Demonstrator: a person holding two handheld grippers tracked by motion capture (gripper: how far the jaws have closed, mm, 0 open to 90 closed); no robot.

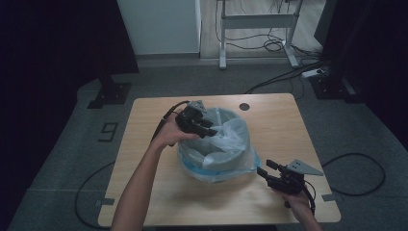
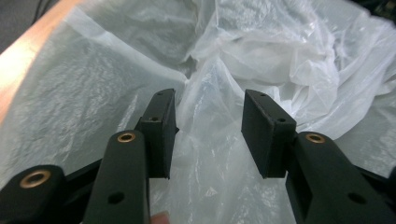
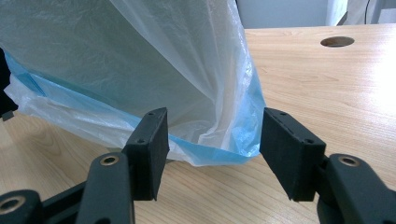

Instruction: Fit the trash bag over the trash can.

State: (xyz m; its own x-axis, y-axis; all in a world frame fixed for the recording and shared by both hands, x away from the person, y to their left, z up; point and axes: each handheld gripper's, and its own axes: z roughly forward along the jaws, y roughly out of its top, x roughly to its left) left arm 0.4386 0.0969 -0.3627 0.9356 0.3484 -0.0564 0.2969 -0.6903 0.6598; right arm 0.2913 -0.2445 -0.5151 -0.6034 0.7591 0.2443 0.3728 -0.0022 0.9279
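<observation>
Now, with your left claw [image 1: 208,129] apart over the crumpled translucent white plastic bag [image 1: 226,139] lining the round grey bin [image 1: 195,156] mid-surface, pinch one fold squarely while your right claw [image 1: 264,169] waits apart nearby.

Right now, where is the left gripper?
In the high view the left gripper is over the bin's left rim, jaws open around a fold of the plastic bag.

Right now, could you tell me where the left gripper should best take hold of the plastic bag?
Probably the raised fold of the plastic bag standing between the open left gripper fingers. It comes from above, over the bin's rim; the film stands up there in a thin ridge, easier to pinch than the flat stretched sheet beside it.
</observation>
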